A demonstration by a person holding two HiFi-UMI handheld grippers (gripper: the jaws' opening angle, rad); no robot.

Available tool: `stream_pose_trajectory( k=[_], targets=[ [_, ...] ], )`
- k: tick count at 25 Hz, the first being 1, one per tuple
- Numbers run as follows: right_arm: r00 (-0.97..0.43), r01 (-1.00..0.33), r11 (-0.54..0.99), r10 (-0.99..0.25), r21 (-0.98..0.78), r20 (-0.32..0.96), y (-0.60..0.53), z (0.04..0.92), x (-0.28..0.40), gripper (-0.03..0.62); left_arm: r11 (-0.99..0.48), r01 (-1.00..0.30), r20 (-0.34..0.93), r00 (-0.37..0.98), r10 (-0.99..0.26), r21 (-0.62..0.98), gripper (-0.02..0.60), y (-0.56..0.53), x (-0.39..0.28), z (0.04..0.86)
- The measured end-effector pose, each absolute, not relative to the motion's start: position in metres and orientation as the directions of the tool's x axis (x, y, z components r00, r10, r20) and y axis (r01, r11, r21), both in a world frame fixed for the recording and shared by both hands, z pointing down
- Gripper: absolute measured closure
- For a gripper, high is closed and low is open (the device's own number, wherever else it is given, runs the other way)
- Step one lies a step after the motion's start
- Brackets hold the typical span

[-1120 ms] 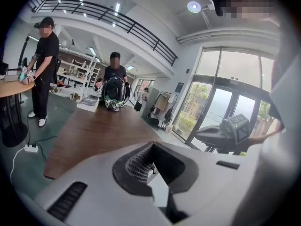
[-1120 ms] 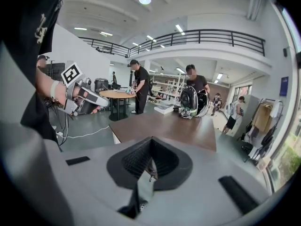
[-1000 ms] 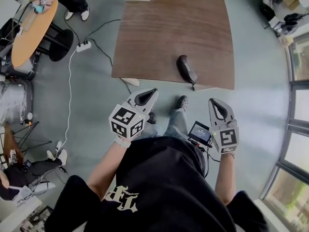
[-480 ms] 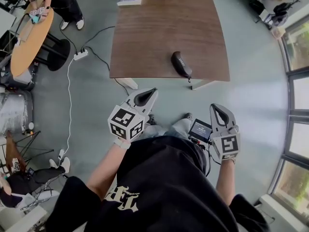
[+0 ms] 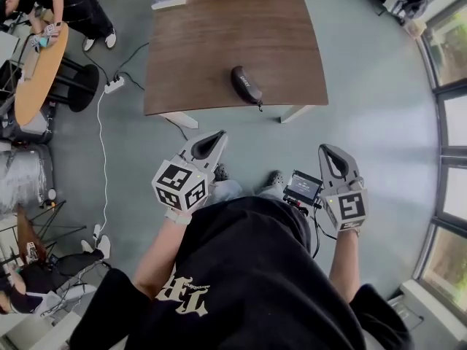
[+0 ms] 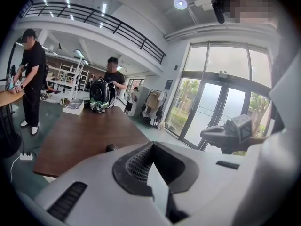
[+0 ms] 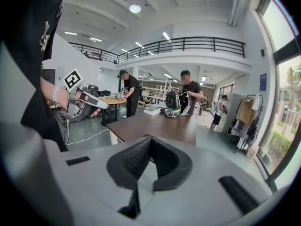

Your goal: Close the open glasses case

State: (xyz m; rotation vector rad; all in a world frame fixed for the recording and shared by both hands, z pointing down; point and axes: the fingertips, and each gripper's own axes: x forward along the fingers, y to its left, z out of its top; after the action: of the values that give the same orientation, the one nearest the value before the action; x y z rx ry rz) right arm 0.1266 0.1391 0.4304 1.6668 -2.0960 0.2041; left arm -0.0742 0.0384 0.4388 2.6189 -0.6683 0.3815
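Glasses case (image 5: 246,84) lay well ahead, slanting far-left to near-right, probably nearer left gripper (image 5: 211,141) than right gripper (image 5: 328,154); both were pinched together, empty.

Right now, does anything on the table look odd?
Only the case: it lies askew near the table's front edge, and from above it looks already shut rather than open, though I can't be sure.

Table (image 5: 241,35): brown wood-grain top, matt, smooth. Glasses case (image 5: 246,84): dark shell, faint sheen. Left gripper (image 5: 206,145), right gripper (image 5: 332,160): pale grey matt plastic; pads (image 6: 136,163) black, finely ribbed. Floor (image 5: 379,122): smooth grey-green, dull gloss. Shirt (image 5: 248,283): black cloth.
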Motion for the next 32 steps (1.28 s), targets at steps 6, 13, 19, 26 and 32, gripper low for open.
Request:
stream_pose_trajectory(
  k=[6,13,19,26,32],
  targets=[
    [-0.156,-0.961,0.237,-0.890,0.143,0.429,0.170,0.439,0.171,0.609,-0.801,-0.486,0.374,0.856,-0.356,0.349,0.583,0.073,-0.031,0.446],
    [-0.160,-0.962,0.237,-0.893,0.136,0.421,0.183,0.442,0.190,0.609,-0.795,-0.496,0.379,0.850,-0.365,0.348,0.583,0.083,-0.013,0.447],
    [-0.156,-0.965,0.229,-0.894,0.129,0.419,0.187,0.441,0.194,0.609,-0.806,-0.483,0.367,0.858,-0.359,0.341,0.583,0.087,-0.004,0.444],
    [-0.151,-0.964,0.227,-0.894,0.136,0.423,0.188,0.441,0.188,0.609,-0.811,-0.473,0.362,0.864,-0.350,0.344,0.583,0.090,-0.004,0.444],
    [-0.157,-0.962,0.235,-0.892,0.138,0.424,0.187,0.441,0.183,0.609,-0.819,-0.461,0.358,0.870,-0.340,0.341,0.583,0.093,-0.001,0.444]
  ],
)
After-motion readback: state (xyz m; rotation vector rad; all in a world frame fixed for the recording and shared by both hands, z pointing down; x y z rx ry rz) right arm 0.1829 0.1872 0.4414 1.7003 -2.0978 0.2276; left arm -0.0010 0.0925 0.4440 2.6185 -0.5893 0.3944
